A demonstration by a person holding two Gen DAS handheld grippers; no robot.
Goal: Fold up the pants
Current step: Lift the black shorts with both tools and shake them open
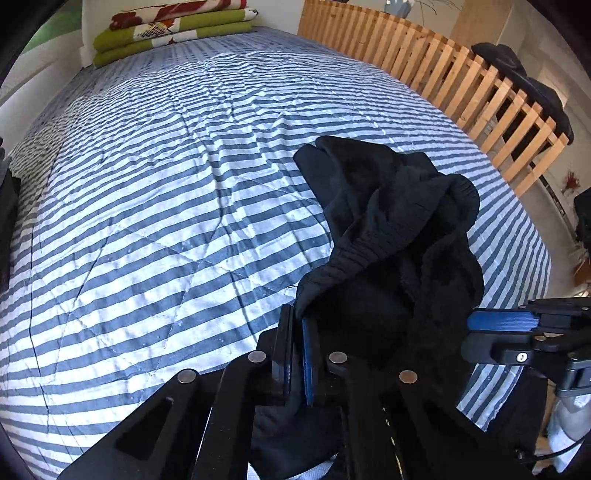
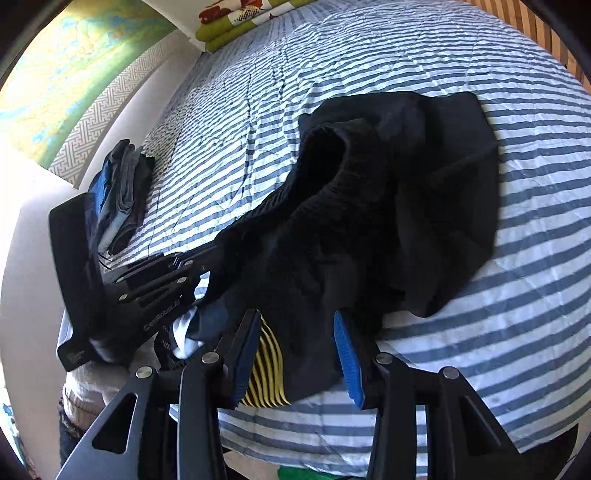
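Black pants (image 1: 388,229) lie in a crumpled heap on the blue-and-white striped bed cover (image 1: 147,221), their ribbed waistband bunched on top. My left gripper (image 1: 297,321) is shut on an edge of the black cloth at the heap's near side. In the right wrist view the pants (image 2: 388,192) spread across the middle. My right gripper (image 2: 297,354) stands open at their near edge, with black cloth and a yellow-striped patch (image 2: 269,369) between its blue pads (image 2: 347,362). The left gripper (image 2: 207,269) reaches into the cloth from the left. The right gripper (image 1: 471,334) shows at the right edge of the left wrist view.
A folded green and red blanket (image 1: 170,33) lies at the head of the bed. A wooden slatted rail (image 1: 443,74) runs along the bed's right side, with a dark item (image 1: 517,66) draped on it. A stack of folded clothes (image 2: 122,192) sits by the wall on the left.
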